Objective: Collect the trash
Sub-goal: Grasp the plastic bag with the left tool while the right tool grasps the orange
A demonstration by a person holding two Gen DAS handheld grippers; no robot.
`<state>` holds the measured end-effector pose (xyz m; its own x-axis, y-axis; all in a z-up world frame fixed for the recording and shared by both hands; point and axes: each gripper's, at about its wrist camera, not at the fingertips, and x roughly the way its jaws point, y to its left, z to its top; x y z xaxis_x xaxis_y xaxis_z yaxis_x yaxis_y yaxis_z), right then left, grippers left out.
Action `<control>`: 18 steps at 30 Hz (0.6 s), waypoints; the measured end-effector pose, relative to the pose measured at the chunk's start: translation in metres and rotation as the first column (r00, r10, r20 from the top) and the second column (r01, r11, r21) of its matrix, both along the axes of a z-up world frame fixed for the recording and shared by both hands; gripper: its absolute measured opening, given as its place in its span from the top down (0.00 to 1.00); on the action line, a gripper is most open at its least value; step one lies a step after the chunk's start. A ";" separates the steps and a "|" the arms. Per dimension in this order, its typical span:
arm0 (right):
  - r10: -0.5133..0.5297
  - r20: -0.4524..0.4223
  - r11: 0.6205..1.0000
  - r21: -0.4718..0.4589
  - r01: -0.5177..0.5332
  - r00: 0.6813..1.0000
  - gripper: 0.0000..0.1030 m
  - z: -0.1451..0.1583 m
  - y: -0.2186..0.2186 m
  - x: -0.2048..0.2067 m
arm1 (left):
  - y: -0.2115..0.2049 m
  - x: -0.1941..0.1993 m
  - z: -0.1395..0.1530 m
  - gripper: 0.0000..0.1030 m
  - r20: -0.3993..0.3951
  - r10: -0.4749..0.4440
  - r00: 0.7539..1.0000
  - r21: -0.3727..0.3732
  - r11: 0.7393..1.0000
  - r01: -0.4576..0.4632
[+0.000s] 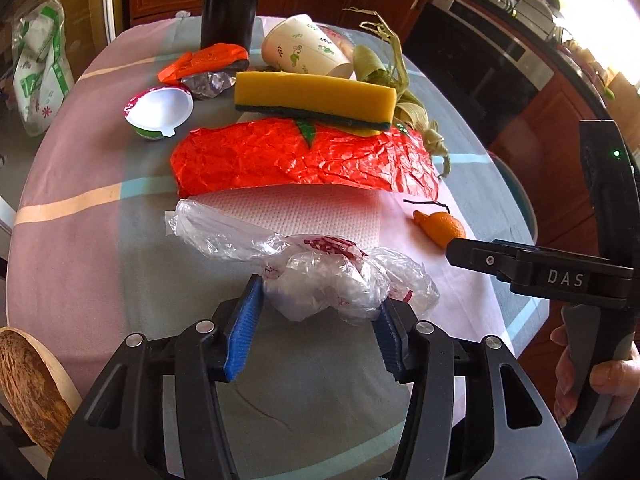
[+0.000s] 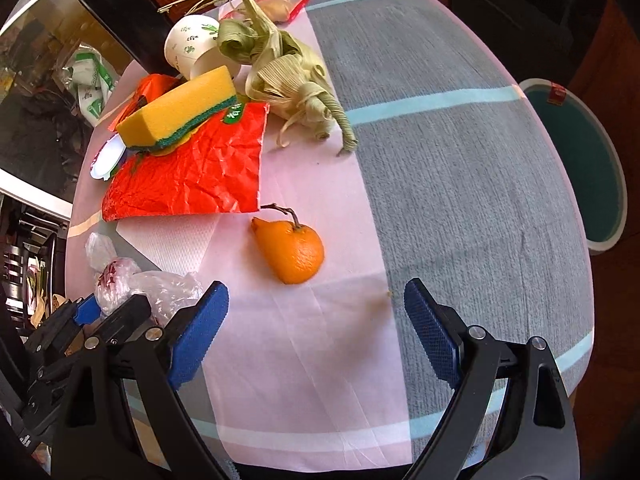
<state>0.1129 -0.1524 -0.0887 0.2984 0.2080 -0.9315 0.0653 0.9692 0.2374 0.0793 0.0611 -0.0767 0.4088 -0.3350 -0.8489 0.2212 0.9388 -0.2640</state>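
Observation:
My left gripper (image 1: 318, 316) has its blue pads on both sides of a crumpled clear plastic bag (image 1: 320, 268) with red print, touching it at the near middle of the table. The bag also shows in the right wrist view (image 2: 132, 284). My right gripper (image 2: 316, 320) is open and empty, a little short of an orange peel with a stem (image 2: 294, 250). The peel lies right of the bag (image 1: 442, 226). Behind lie a red wrapper (image 1: 304, 158), a yellow sponge (image 1: 316, 98), a paper cup (image 1: 308, 46), a yogurt cup (image 1: 160, 112) and dry husks (image 2: 288, 76).
A white paper napkin (image 1: 304, 212) lies under the red wrapper. A black cylinder (image 1: 230, 0) stands at the back. An orange wrapper (image 1: 204, 60) and foil (image 1: 210, 82) lie near it. A round teal bin (image 2: 580, 164) stands right of the table. A wooden bowl (image 1: 32, 388) is at near left.

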 end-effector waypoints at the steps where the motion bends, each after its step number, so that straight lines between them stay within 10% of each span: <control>1: 0.005 -0.001 1.000 0.000 -0.005 1.000 0.17 0.000 0.002 0.003 | 0.002 0.002 0.000 0.48 -0.002 0.001 1.000 -0.001 1.000 -0.001; 8: 0.026 0.047 0.999 -0.044 -0.024 0.999 0.22 0.000 0.014 0.020 | 0.008 0.008 -0.003 0.48 -0.014 -0.017 1.000 -0.010 1.000 0.016; 14: 0.055 0.064 0.994 -0.099 -0.048 0.996 0.51 -0.006 0.021 0.025 | 0.011 0.011 -0.008 0.47 -0.040 -0.007 0.999 -0.021 1.000 0.006; 15: 0.062 0.070 0.994 -0.098 -0.055 0.996 0.71 -0.005 0.021 0.024 | 0.010 0.011 -0.009 0.47 -0.040 -0.007 0.999 -0.020 1.000 0.007; 18: 0.078 0.075 0.994 -0.087 -0.071 0.994 0.75 -0.002 0.023 0.020 | 0.004 0.012 -0.007 0.47 -0.038 -0.018 0.999 -0.022 1.000 0.017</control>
